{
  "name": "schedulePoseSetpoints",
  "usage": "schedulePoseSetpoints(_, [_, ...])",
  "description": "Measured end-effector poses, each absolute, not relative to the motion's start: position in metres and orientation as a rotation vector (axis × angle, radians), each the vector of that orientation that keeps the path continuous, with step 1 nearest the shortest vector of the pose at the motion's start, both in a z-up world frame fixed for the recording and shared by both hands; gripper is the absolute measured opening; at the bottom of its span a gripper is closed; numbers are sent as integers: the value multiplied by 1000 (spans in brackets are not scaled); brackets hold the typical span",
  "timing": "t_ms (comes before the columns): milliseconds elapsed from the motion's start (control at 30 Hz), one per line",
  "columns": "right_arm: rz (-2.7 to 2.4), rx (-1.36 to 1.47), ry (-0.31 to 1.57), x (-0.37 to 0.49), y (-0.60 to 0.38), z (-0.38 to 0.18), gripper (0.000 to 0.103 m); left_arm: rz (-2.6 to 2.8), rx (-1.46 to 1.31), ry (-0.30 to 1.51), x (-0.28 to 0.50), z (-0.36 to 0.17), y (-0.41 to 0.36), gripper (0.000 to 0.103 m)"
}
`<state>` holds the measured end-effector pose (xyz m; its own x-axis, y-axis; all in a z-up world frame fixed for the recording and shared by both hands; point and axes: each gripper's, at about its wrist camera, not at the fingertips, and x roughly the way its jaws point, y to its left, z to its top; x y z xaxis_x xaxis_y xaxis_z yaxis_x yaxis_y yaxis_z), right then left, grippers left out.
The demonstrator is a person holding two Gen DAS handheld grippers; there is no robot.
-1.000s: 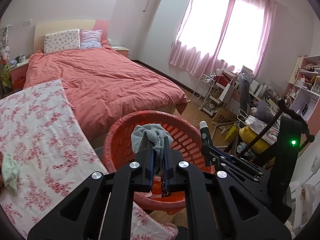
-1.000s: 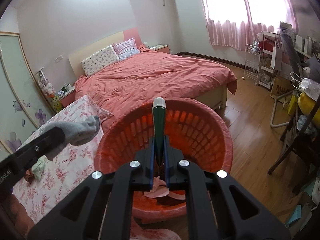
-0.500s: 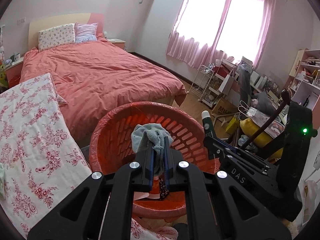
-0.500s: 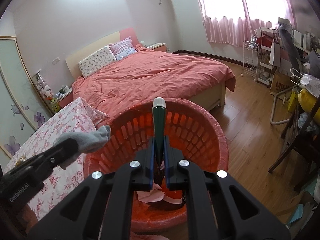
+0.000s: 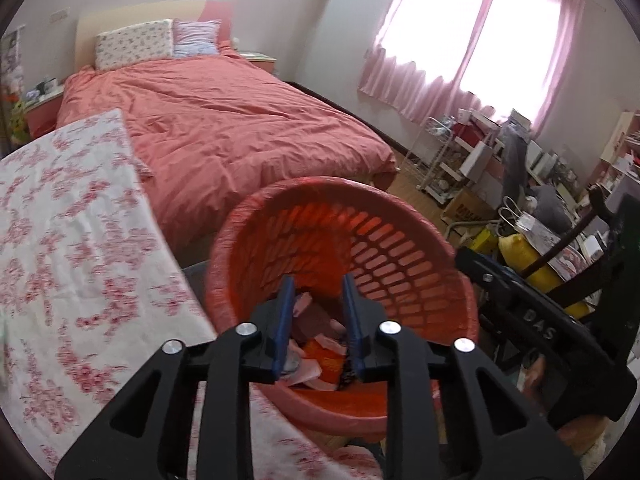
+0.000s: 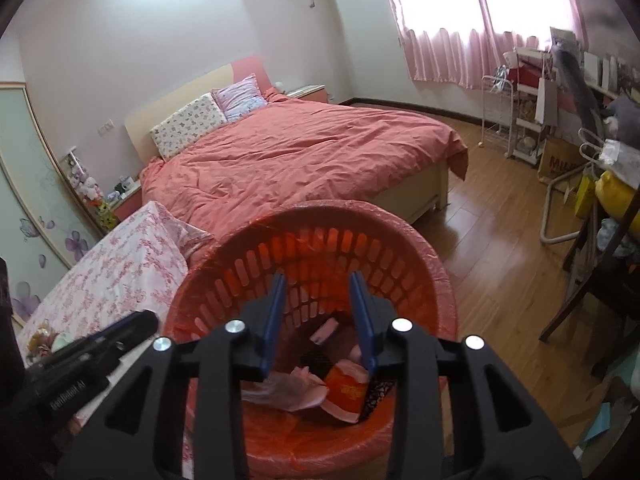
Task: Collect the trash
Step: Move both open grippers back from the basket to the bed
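A round red slatted basket (image 5: 400,248) lined with a red bag stands in front of me; it also shows in the right wrist view (image 6: 400,240). Inside lie pink wrappers (image 6: 296,388) and an orange packet (image 6: 346,390). My left gripper (image 5: 318,286) is open and empty over the basket's near side. My right gripper (image 6: 318,286) is open and empty above the basket. The grey sock and the green tube are not visible in either gripper.
A table with a floral cloth (image 5: 60,240) lies to the left, with small items at its near end (image 6: 44,340). A bed with a red quilt (image 5: 224,120) is behind. Cluttered shelves and a chair (image 6: 592,184) stand at the right on the wood floor.
Both grippers have opened over the basket. The left no longer holds the grey sock and the right no longer holds the green tube. Both views have tilted down toward the basket.
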<state>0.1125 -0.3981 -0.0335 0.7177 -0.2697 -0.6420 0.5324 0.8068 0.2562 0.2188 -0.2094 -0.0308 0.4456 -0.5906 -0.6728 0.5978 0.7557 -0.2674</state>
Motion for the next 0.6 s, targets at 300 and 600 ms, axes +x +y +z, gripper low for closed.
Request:
schedulePoseSetpoints(300, [-424,408,644,117,-370,-23,38,-597,55,779,218,-21,-157,41])
schedulePoseSetpoints(600, [-292,324,668,141,-296,-5,38,-408,68,740,214,-12,-72,42])
